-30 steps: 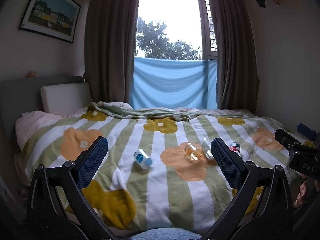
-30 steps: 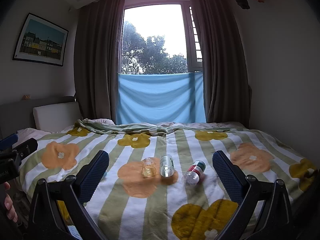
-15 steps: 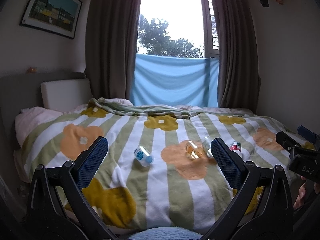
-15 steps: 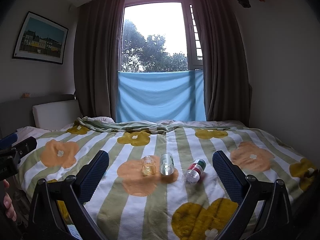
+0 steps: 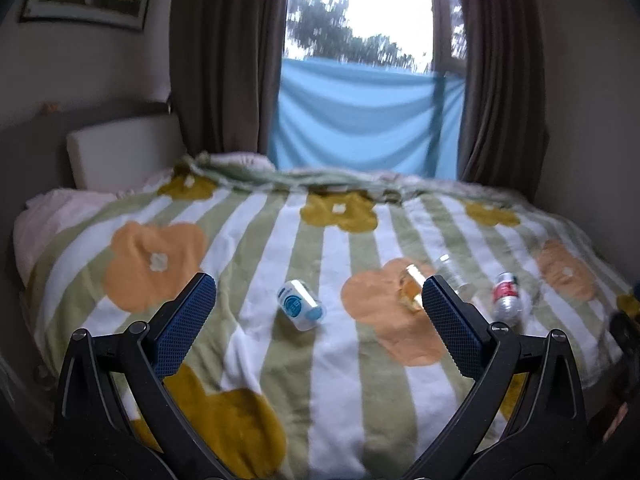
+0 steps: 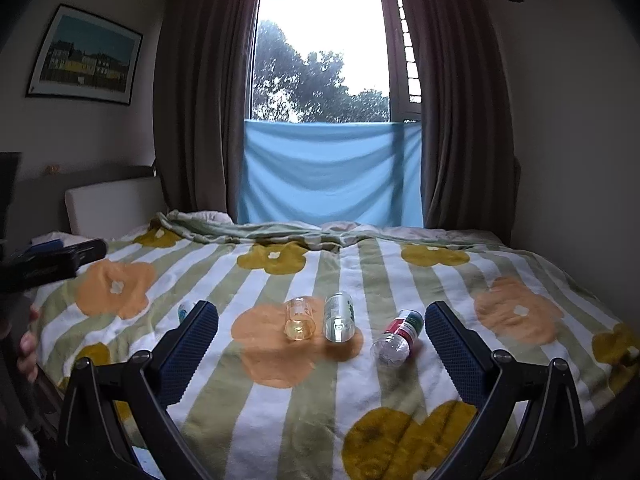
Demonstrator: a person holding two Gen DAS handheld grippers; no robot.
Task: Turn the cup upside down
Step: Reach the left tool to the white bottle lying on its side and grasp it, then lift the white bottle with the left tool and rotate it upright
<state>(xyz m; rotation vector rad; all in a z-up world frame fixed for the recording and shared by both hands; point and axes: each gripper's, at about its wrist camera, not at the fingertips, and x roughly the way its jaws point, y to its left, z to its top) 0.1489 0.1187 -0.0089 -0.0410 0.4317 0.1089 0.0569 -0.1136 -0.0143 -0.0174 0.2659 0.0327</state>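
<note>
I count four items lying on the blanket (image 6: 280, 432): one amber cup (image 6: 299, 323) on its side mid-bed, one clear glass (image 6: 339, 317) just beside it, one bottle (image 6: 396, 338), one white-blue cup (image 5: 300, 306). My left gripper (image 5: 318, 322) and right gripper (image 6: 322, 340) both gape, empty.

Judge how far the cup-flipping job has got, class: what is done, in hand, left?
Done: nothing visible. The amber cup lies on its side on the blanket beside a clear bottle. In hand: nothing; the left gripper and right gripper are open and empty. Left: grasping, turning and setting it mouth down.
</note>
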